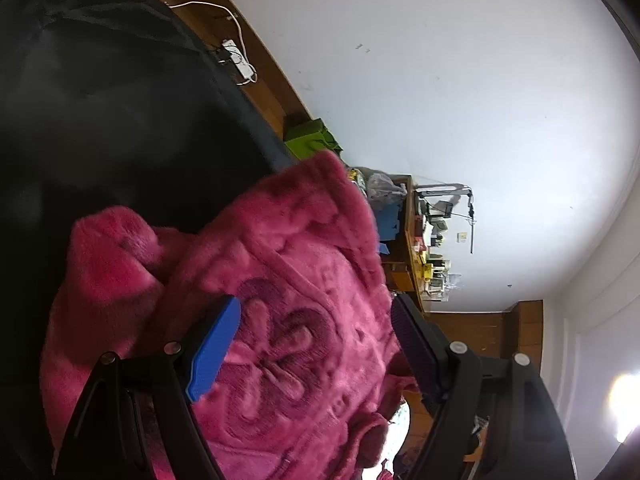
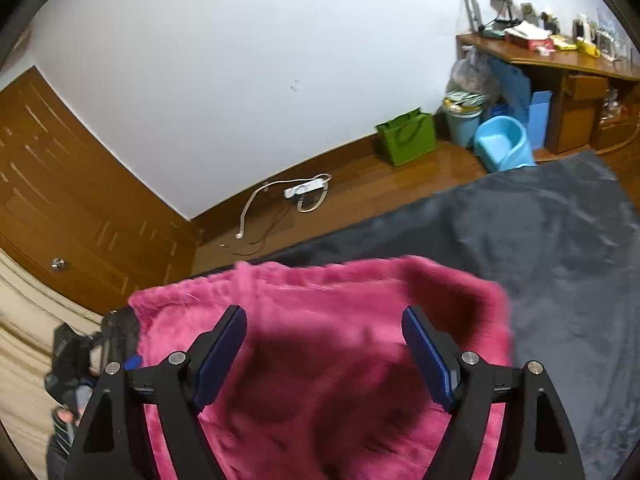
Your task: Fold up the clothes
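While both hand-held grippers (image 1: pixel 316 344) (image 2: pixel 324 356) gape empty over pink fleece (image 2: pixel 320 320), green bag (image 2: pixel 406 136), power strip (image 2: pixel 304 189) beyond.

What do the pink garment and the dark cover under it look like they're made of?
Pink garment: looks like plush fleece, matte and fuzzy, with a flower pattern embossed into the pile; likely synthetic, though that can't be confirmed. Dark cover: a soft grey-black fabric with a short nap and gentle wrinkles, possibly fleece or velour.
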The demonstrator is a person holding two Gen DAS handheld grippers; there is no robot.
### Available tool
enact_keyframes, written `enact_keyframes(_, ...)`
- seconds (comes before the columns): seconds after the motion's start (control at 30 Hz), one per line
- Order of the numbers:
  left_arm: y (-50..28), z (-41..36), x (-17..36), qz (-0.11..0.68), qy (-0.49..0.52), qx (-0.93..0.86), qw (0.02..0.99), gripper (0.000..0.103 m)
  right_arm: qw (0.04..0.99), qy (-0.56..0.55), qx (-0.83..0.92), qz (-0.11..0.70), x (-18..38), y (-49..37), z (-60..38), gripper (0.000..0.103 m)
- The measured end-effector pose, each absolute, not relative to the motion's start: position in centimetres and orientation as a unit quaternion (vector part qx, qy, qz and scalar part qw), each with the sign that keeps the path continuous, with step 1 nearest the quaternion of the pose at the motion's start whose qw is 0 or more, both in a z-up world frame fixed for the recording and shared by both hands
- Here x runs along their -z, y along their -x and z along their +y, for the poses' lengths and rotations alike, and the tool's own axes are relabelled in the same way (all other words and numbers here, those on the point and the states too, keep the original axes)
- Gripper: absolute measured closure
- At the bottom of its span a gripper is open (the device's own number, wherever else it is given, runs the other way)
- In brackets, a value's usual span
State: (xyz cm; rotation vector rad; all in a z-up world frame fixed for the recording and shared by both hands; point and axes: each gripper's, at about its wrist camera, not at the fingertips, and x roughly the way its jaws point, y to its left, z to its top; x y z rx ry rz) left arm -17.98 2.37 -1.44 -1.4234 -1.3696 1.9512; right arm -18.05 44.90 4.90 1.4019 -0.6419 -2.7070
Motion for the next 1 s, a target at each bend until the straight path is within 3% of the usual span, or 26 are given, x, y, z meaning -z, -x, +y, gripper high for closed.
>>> enact_keyframes(0.1, 17.4, 5.1, -1.0, -0.431, 0.509, -0.711, 0.222, 0.022, -0.013, -0.452, 0.871, -0.193, -5.3, 16.0, 47.3, 0.021)
enact_keyframes(0.3, 13.9, 12.5, -6.4, -0.241, 0.503, -0.771, 0.308, 0.022, -0.038, -0.471, 0.871, -0.133, -4.2, 13.2, 48.7, 0.021)
enact_keyframes(0.53, 6.9, 23.1, -9.2, 0.055, 0.432, -0.803, 0.407, 0.022, -0.012, -0.486, 0.863, -0.137, -2.6, 11.2, 48.0, 0.021)
enact_keyframes(0.73, -0.3, 30.1, -7.2, 0.307, 0.316, -0.765, 0.47, 0.022, -0.01, -0.484, 0.861, -0.153, -2.9, 10.2, 48.9, 0.021)
enact_keyframes(1.0, -2.4, 35.9, -1.9, 0.46, 0.261, -0.72, 0.449, 0.022, -0.018, -0.486, 0.852, -0.192, -1.7, 8.0, 51.3, 0.021)
